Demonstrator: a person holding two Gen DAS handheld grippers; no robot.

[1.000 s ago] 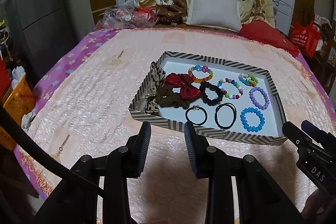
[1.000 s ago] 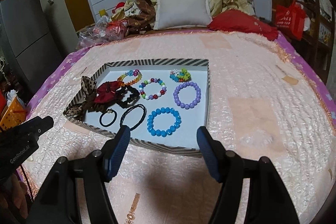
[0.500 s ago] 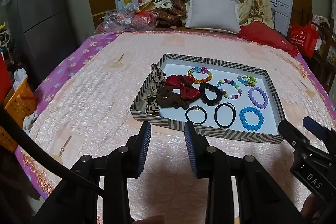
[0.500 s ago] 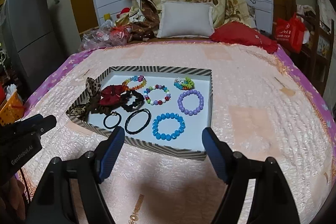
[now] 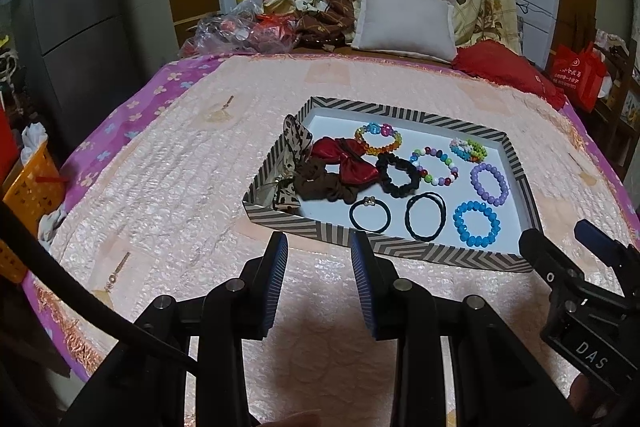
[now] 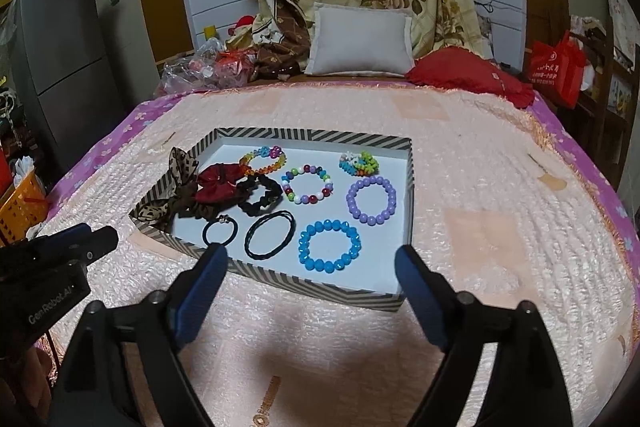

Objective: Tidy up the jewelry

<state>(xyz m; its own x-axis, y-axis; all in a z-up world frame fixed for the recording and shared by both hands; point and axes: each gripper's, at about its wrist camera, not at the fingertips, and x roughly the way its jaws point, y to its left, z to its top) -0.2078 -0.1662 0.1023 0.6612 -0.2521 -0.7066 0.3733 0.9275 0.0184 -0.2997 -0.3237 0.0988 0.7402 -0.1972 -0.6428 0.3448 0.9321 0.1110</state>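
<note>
— Left wrist view first. How far along?
— Looks nearly done. Striped tray [image 5: 516, 163] on the bedspread [image 5: 168, 187], bead bracelets laid out singly at its right, blue bracelet [image 5: 476, 223] nearest. Still heaped at the tray's left: red bow [image 5: 352, 163], brown scrunchie [image 5: 320, 185], leopard ribbon [image 5: 294, 143].
— Left gripper [image 5: 319, 281]?
— Partly open, gripping nothing, short of the tray.
— Right wrist view?
— Same tray [image 6: 408, 195], nothing loose outside. Right gripper [image 6: 311, 293] just been opening, now spread wide and empty, blue bracelet [image 6: 330, 246] beyond its tips.
</note>
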